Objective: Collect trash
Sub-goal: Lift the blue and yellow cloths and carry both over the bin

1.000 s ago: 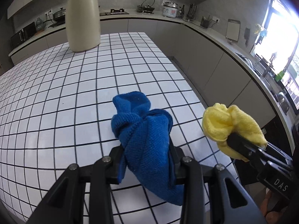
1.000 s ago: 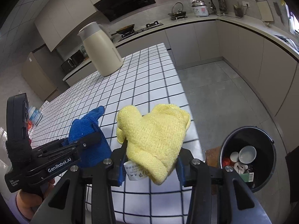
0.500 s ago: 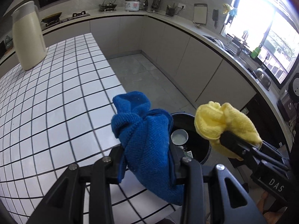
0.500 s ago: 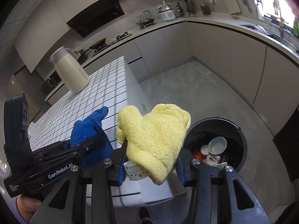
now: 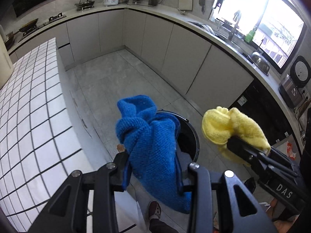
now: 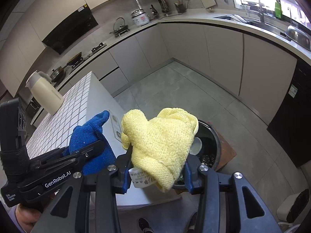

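Above the floor bin (image 6: 211,145): 2 upright cloths, blue cloth (image 5: 153,147) in left hand-held gripper (image 5: 153,171), yellow cloth (image 6: 161,145) in right hand-held gripper (image 6: 157,171).

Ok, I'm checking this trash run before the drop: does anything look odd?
Yes: both grippers carry intact cloths, blue cloth and yellow cloth, toward the black bin, which holds a white bowl. Those look reusable, not trash.

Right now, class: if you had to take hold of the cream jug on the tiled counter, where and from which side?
Grip the cream jug round its body, coming in level from the side. It stands upright on the tiled counter, tall, with smooth near-straight walls; its capped top narrows, offering fingers less purchase.
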The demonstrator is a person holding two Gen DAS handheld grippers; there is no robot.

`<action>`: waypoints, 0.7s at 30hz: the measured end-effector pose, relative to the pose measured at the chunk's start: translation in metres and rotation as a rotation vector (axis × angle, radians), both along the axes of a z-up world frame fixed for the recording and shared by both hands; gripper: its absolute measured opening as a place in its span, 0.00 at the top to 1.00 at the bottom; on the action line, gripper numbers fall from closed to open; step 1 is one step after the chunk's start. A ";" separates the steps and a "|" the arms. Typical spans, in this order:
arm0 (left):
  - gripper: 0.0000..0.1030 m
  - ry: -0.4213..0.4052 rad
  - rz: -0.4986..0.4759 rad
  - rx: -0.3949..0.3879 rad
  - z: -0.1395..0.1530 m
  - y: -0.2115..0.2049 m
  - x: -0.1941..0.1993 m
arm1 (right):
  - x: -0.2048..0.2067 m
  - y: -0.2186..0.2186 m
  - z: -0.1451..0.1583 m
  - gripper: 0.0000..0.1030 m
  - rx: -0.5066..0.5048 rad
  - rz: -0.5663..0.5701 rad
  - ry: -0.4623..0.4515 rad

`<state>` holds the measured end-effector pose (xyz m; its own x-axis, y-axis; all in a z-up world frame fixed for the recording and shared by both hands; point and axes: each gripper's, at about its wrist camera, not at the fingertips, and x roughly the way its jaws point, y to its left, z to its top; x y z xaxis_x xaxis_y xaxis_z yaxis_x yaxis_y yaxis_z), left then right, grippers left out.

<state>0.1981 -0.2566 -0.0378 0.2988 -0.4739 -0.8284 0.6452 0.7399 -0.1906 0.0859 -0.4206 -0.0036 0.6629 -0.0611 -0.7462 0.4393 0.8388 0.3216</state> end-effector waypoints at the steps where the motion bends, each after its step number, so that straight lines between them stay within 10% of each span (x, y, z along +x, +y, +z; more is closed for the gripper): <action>1: 0.64 0.004 0.001 0.006 -0.003 -0.004 -0.001 | -0.001 -0.004 -0.002 0.56 0.003 -0.003 0.005; 21: 0.64 0.085 0.107 0.112 -0.059 -0.053 0.006 | 0.038 -0.073 -0.059 0.56 0.069 0.074 0.096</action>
<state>0.2036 -0.3094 -0.0967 0.2691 -0.3459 -0.8988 0.5463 0.8234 -0.1534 0.1236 -0.4934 -0.0624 0.5888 0.0391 -0.8074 0.4088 0.8473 0.3392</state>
